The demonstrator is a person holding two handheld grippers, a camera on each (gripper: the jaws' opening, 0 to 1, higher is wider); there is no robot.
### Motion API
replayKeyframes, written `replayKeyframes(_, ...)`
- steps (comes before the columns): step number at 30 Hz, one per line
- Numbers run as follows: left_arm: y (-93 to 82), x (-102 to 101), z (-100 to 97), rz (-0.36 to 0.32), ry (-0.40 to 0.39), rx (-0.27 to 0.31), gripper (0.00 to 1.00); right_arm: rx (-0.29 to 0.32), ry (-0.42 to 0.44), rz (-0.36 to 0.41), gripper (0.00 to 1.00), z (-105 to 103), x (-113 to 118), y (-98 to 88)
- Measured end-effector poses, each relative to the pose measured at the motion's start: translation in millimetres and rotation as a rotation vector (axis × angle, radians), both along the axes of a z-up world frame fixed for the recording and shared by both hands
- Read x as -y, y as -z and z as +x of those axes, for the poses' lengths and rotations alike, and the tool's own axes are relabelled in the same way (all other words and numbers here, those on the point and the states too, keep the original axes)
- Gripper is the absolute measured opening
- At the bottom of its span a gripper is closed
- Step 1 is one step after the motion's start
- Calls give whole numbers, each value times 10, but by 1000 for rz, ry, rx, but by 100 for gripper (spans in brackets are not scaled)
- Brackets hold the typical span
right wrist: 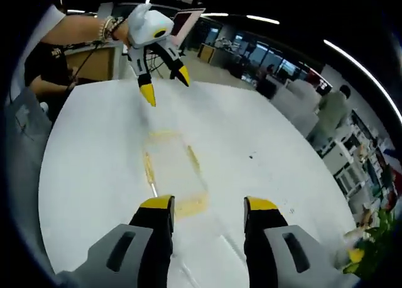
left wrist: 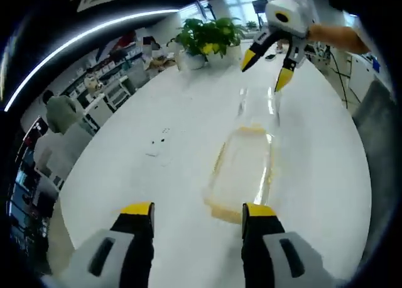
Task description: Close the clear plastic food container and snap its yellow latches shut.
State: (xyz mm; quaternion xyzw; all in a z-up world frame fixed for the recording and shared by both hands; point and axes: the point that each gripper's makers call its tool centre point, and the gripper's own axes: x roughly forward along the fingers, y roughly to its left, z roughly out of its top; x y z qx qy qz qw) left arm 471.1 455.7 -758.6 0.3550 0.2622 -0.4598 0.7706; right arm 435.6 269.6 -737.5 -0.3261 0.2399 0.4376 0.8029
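Observation:
A clear plastic container [left wrist: 242, 168] with yellow latches lies on the white round table [left wrist: 144, 112], just beyond my left gripper [left wrist: 198, 210], which is open and empty. Its clear lid [left wrist: 259, 105] seems to lie open flat on the far side. Above that lid hovers my right gripper [left wrist: 265, 74], open, yellow tips pointing down. In the right gripper view the container [right wrist: 173, 168] lies ahead of my open right gripper [right wrist: 208, 204], with the left gripper [right wrist: 165, 87] open above its far end. Neither gripper touches it.
Potted green plants [left wrist: 210, 36] stand at the table's far edge, also seen as plants [right wrist: 377, 238] at lower right. A few dark specks [left wrist: 160, 134] mark the tabletop. A person [left wrist: 59, 112] stands by shelves beyond the table. A hand with a bracelet [right wrist: 107, 27] holds the left gripper.

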Motion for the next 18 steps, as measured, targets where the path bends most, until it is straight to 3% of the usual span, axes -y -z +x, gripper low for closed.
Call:
replayKeyframes(4, 234, 80, -50, -25, 19, -101, 58, -82, -80, -60, 44, 5, -60, 244)
replayKeyframes(6, 357, 82, -82, -23, 19, -155, 58, -175, -121, -100, 47, -69, -53, 426)
replayKeyframes(8, 431, 98, -95, 26, 66, -152, 57, -188, -145, -120, 48, -47, -61, 533)
replayKeyframes(13, 635, 168, -3, 30, 125, -175, 52, -229, -175, -166, 49, 37, -42, 748)
replayKeyframes(15, 713, 153, 15, 62, 149, -177, 50, -237, -183, -175, 48, 71, -52, 792)
replayKeyframes(16, 714, 157, -5, 54, 168, -200, 48, -246, -192, -181, 47, 89, -60, 823)
replayKeyframes(17, 667, 220, 31, 6, 176, -175, 47, -255, -201, -187, 46, 97, -63, 846)
replayKeyframes(18, 683, 184, 45, 35, 178, -172, 46, -266, -208, -198, 44, 113, -69, 875)
